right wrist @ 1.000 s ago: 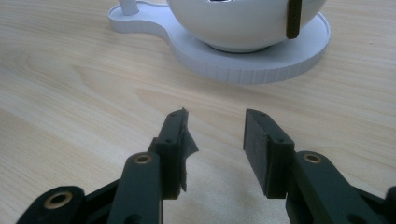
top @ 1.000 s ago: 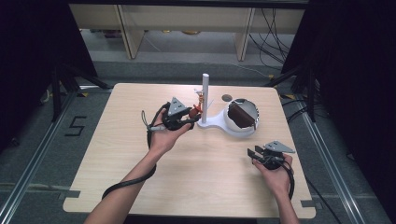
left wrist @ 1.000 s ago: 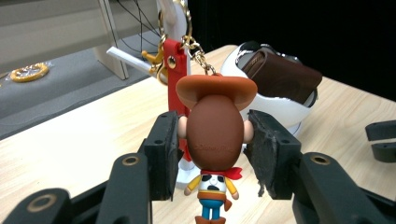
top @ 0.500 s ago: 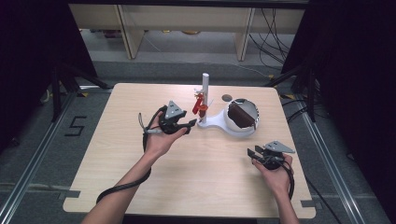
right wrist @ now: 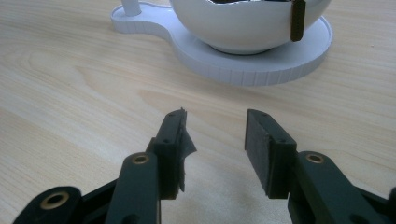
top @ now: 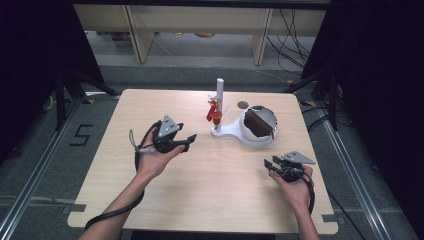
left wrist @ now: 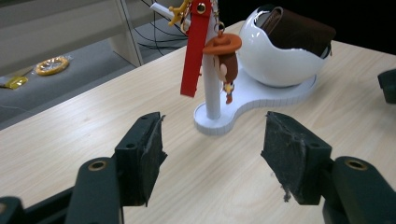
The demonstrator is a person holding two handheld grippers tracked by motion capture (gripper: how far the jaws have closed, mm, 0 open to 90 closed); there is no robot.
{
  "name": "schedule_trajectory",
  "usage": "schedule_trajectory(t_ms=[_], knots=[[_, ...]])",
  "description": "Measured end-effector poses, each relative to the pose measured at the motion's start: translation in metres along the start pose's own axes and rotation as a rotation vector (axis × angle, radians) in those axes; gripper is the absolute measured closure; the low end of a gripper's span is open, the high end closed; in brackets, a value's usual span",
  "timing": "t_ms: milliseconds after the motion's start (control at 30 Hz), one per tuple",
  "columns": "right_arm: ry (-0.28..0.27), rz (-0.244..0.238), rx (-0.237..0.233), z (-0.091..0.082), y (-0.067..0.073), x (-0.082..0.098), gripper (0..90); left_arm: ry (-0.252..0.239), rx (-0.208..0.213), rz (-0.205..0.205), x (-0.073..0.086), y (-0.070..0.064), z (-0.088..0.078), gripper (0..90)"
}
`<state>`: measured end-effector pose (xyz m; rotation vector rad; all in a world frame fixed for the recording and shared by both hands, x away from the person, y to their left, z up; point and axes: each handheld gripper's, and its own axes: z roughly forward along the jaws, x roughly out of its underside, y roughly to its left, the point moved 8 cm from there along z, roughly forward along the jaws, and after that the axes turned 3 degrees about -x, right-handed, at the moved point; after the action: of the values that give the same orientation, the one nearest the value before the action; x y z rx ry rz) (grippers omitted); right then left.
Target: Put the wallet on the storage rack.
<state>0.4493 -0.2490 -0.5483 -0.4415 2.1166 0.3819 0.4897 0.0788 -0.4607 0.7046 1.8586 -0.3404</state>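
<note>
A white stand [top: 226,132] with an upright post [top: 219,97] sits at the back middle of the wooden table [top: 120,190]. A red-strap keychain [top: 214,111] with a small hatted figure [left wrist: 226,63] hangs from the post. The stand's white bowl [top: 250,134] holds a brown wallet [top: 257,121]. My left gripper [top: 187,141] is left of the stand, clear of the keychain. Its jaws have just been opening and stand open with nothing between them [left wrist: 212,140]. My right gripper [top: 270,164] rests near the front right, open and empty [right wrist: 215,135], facing the bowl [right wrist: 247,28].
A small dark round spot [top: 243,105] marks the table behind the bowl. Beyond the far edge stand shelf legs [top: 136,37] and loose cables [top: 290,30] on the floor. Dark frames flank both table sides.
The left gripper has drawn back from the post toward the left and its jaws have opened, leaving the keychain hanging on the post. The right gripper has stayed put.
</note>
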Motion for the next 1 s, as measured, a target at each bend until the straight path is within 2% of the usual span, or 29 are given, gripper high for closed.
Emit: schedule_trajectory(t_ms=[33, 67, 133, 167, 300, 367, 400, 433, 467, 567, 600, 633, 733, 867, 900, 1000], knots=[[0.002, -0.001, -0.002, 0.000, 0.000, 0.000, 59.1, -0.015, -0.007, 0.021, 0.003, 0.003, -0.005, 36.3], [0.009, -0.002, 0.004, -0.001, -0.001, 0.001, 59.1, -0.016, -0.013, 0.021, 0.007, 0.005, -0.009, 36.0], [0.012, -0.005, 0.008, -0.002, -0.002, 0.001, 59.0, -0.012, -0.019, 0.015, 0.011, 0.007, -0.013, 35.1], [0.004, -0.003, 0.001, -0.001, -0.001, 0.001, 59.0, -0.014, -0.028, 0.007, 0.019, 0.010, -0.021, 34.5], [0.009, -0.003, 0.006, -0.001, -0.001, 0.000, 58.9, -0.010, -0.045, -0.014, 0.036, 0.016, -0.033, 31.3], [-0.001, -0.010, 0.011, 0.000, -0.001, 0.000, 58.8, -0.011, -0.051, -0.006, 0.044, 0.019, -0.038, 31.1], [0.001, -0.003, 0.013, 0.000, -0.001, 0.000, 58.8, -0.009, -0.051, -0.018, 0.051, 0.019, -0.042, 31.0], [0.008, -0.017, 0.017, 0.000, -0.002, 0.001, 58.8, -0.007, -0.056, -0.015, 0.056, 0.021, -0.044, 30.8], [0.002, -0.008, 0.015, 0.001, -0.001, 0.001, 58.7, -0.006, -0.062, -0.014, 0.061, 0.023, -0.047, 30.7], [-0.003, -0.012, 0.000, 0.001, 0.000, 0.000, 58.6, -0.003, -0.074, -0.027, 0.074, 0.026, -0.054, 30.6], [-0.001, -0.013, 0.005, 0.001, 0.000, 0.000, 58.6, -0.011, -0.073, -0.043, 0.079, 0.027, -0.056, 30.5], [-0.001, -0.013, 0.005, 0.001, 0.000, 0.000, 58.6, -0.011, -0.073, -0.043, 0.079, 0.027, -0.056, 30.5], [0.008, -0.012, 0.004, 0.001, 0.001, 0.001, 58.5, -0.002, -0.097, -0.065, 0.097, 0.033, -0.066, 30.4], [0.014, -0.004, 0.001, 0.000, 0.002, 0.002, 58.4, 0.000, -0.116, -0.067, 0.112, 0.040, -0.074, 30.3], [0.028, 0.042, 0.007, -0.001, 0.006, 0.004, 58.4, -0.002, -0.121, -0.075, 0.114, 0.041, -0.075, 30.2], [0.010, 0.013, 0.009, 0.001, 0.004, 0.003, 58.3, -0.008, -0.137, -0.092, 0.124, 0.047, -0.079, 29.9]])
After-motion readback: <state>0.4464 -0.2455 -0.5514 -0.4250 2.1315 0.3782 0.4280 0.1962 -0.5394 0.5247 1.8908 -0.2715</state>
